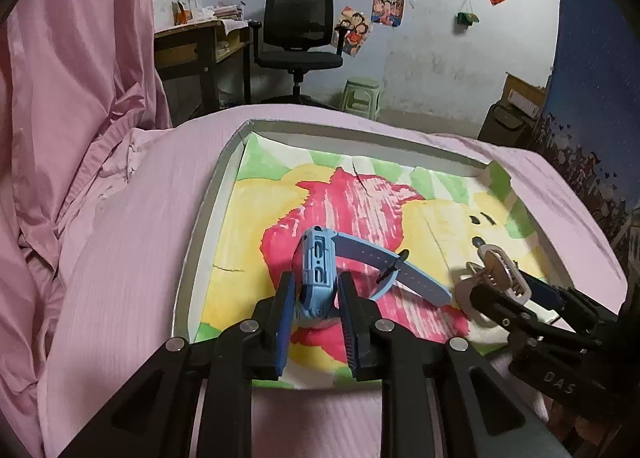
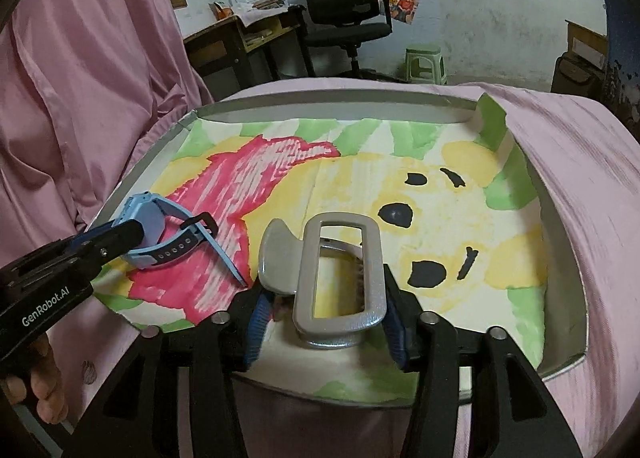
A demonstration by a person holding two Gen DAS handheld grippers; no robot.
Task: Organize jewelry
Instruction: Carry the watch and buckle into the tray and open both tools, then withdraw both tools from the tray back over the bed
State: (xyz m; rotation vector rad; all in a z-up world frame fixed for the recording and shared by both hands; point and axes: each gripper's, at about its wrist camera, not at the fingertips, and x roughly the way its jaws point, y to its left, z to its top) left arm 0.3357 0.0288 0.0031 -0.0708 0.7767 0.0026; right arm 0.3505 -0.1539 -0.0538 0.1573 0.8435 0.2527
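Left gripper (image 1: 314, 298) fills the near foreground of the left wrist view, jaws set narrow with the light-blue watch (image 1: 316, 270) standing on edge between the blue pads (image 1: 285, 322); the left pad lies against the watch case, the right pad sits close beside it — contact on that side cannot be confirmed. The watch strap (image 1: 404, 274) trails out to the right and rests on the painted sheet (image 1: 360, 194). In the right wrist view the right gripper (image 2: 322, 322) has its jaws about half apart, straddling a silver hair claw clip (image 2: 340, 278); the right pad (image 2: 394, 334) is at the clip's frame, the left pad (image 2: 256, 322) stands beside it with a small gap, so a firm grip cannot be told. Both items sit low over the sheet — a bear-and-red-shape watercolour lining a shallow white tray (image 2: 160, 146). The tray rests on a pink-covered bed (image 1: 132, 238). Watch is over the red patch near the tray's left side; clip is over the yellow patch, nearer the front edge. A hand (image 2: 44, 382) shows at the lower left behind the left gripper's body.
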